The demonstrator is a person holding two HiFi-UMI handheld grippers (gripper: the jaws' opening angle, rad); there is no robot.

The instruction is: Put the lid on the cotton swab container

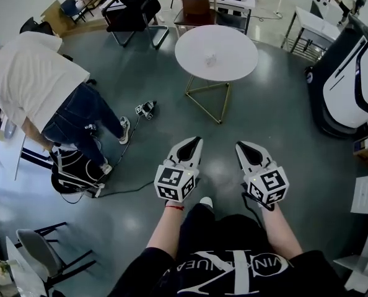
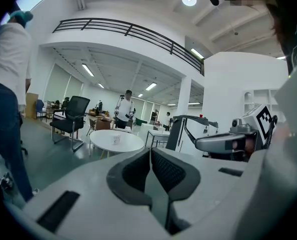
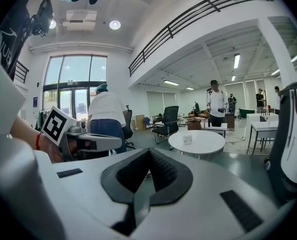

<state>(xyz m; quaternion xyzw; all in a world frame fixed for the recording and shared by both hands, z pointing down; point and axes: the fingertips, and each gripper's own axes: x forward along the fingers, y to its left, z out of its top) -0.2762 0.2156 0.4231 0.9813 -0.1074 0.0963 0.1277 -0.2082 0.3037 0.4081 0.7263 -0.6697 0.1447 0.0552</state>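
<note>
A small clear container stands alone on a round white table some way ahead of me across the floor; whether it has a lid is too small to tell. My left gripper and right gripper are held side by side in the air, pointing toward the table, both far short of it. In the left gripper view the jaws of the left gripper meet with nothing between them, and the container shows beyond. The right gripper is likewise shut and empty, with the container on the table ahead.
A person in a white shirt bends over at the left beside a black bag. A cable and a small device lie on the floor. A black office chair stands behind the table, a large white machine at the right.
</note>
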